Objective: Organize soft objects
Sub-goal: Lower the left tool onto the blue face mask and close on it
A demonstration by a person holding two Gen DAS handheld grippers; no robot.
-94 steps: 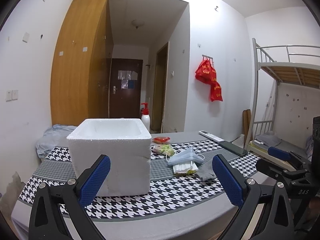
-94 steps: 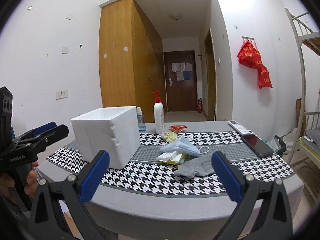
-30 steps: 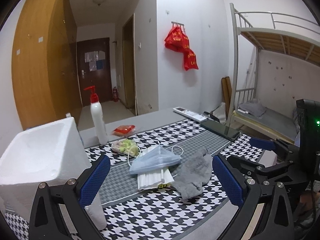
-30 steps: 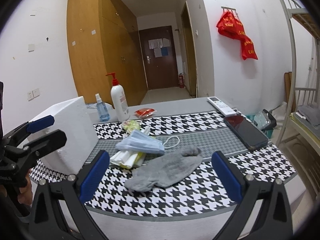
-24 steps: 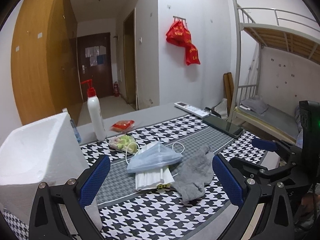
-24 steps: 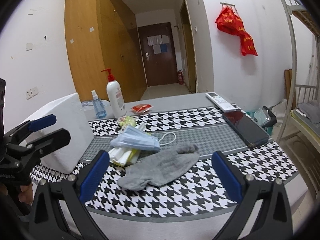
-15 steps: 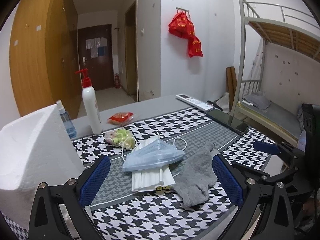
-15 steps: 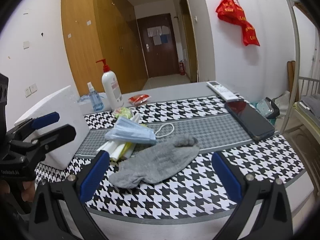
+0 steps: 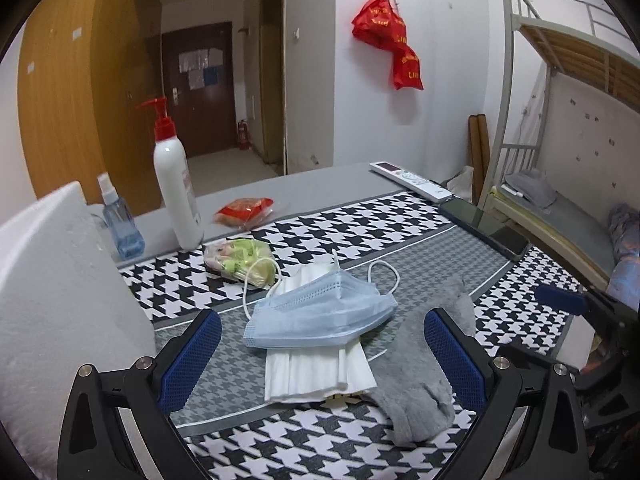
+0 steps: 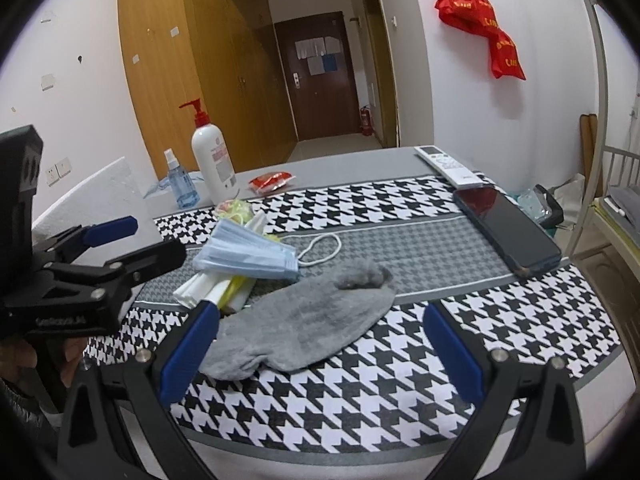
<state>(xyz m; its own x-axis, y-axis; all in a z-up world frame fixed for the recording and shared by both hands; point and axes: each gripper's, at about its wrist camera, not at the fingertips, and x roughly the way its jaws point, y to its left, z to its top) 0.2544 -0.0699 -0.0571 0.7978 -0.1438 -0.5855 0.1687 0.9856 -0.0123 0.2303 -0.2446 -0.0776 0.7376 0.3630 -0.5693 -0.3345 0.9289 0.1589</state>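
A blue face mask (image 9: 320, 314) (image 10: 246, 254) lies on a folded white cloth (image 9: 316, 370) (image 10: 200, 286) on the houndstooth table. A grey sock (image 9: 426, 364) (image 10: 304, 314) lies to the right of them. A small green-yellow packet (image 9: 240, 262) (image 10: 236, 208) sits behind the mask. My left gripper (image 9: 322, 360) is open, its blue pads astride the mask and white cloth. My right gripper (image 10: 320, 348) is open, low over the sock. A white foam box (image 9: 52, 300) (image 10: 104, 196) stands at the left.
A pump bottle (image 9: 174, 184) (image 10: 212, 160), a blue spray bottle (image 9: 120, 224) (image 10: 178, 182) and a red packet (image 9: 244, 210) (image 10: 270, 182) stand at the back. A remote (image 9: 412, 182) (image 10: 446, 166) and a phone (image 9: 484, 228) (image 10: 504, 230) lie at the right. A bunk bed (image 9: 568, 128) is beyond the table.
Both grippers have moved forward and closer to the pile of soft things. The foam box has slid toward the left edge of both views. Both grippers stay open.
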